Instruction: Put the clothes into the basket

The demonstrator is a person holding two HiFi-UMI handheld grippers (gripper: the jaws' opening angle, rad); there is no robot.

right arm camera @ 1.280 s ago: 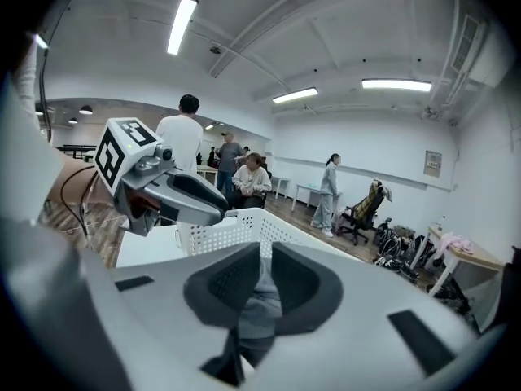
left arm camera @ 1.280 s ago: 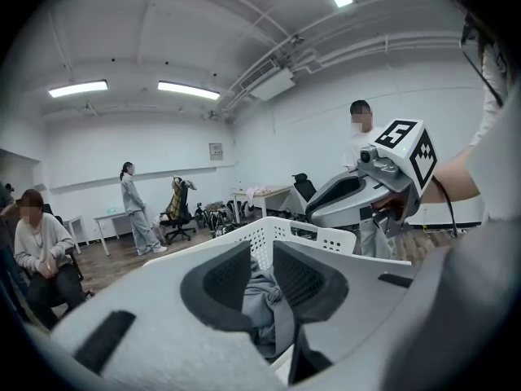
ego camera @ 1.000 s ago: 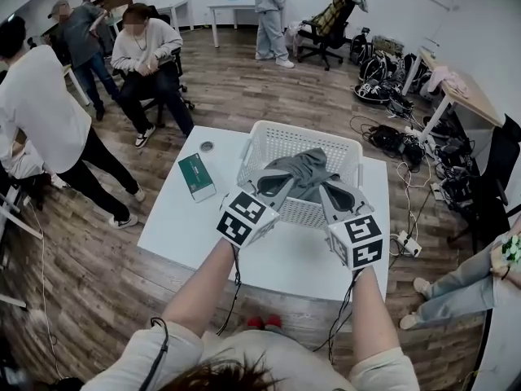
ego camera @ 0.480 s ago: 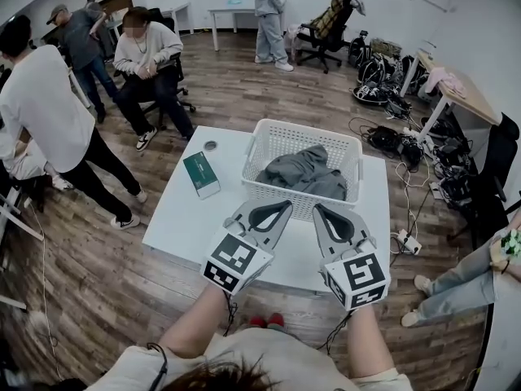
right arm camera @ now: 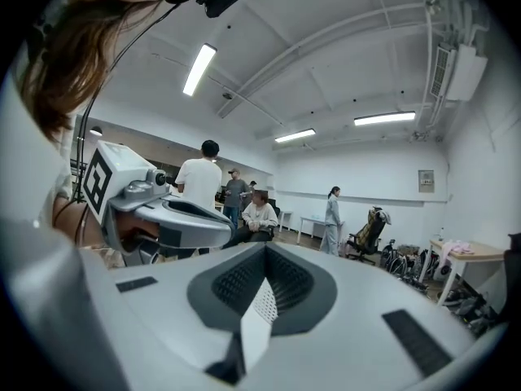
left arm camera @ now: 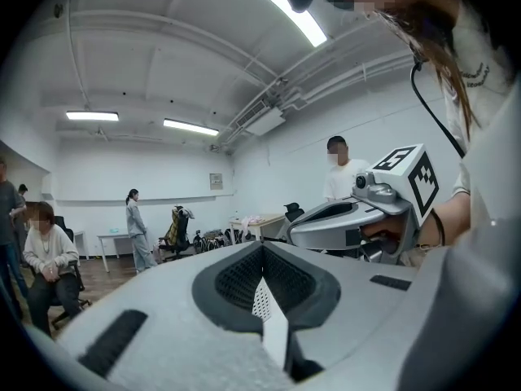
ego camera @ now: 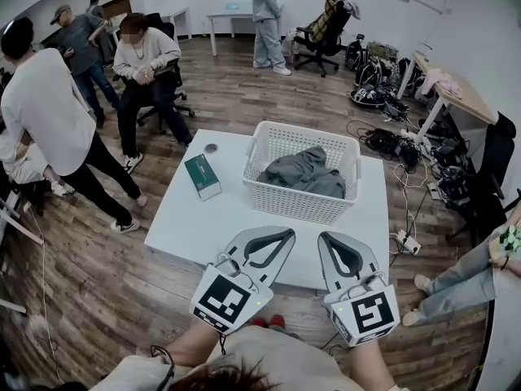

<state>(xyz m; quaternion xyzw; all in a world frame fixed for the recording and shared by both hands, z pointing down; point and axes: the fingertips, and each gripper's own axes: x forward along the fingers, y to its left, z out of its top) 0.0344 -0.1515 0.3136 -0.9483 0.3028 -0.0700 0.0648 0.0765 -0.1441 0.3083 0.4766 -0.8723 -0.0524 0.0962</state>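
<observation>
A grey garment (ego camera: 303, 172) lies bunched inside the white plastic basket (ego camera: 271, 201) on the white table (ego camera: 212, 218). My left gripper (ego camera: 274, 238) is shut and holds nothing, raised near the table's front edge. Beside it my right gripper (ego camera: 335, 241) is shut and holds nothing as well. In the left gripper view the closed jaws point level across the room, with the right gripper (left arm camera: 358, 214) to the side. The right gripper view shows the same, with the left gripper (right arm camera: 163, 218) at its left.
A green box (ego camera: 200, 175) and a small round lid (ego camera: 211, 147) lie on the table's left part. Several people stand or sit at the back left. Cables and bags (ego camera: 389, 141) litter the floor to the right of the table.
Both grippers have drawn back from the basket toward me and lifted, leaving the grey garment inside it.
</observation>
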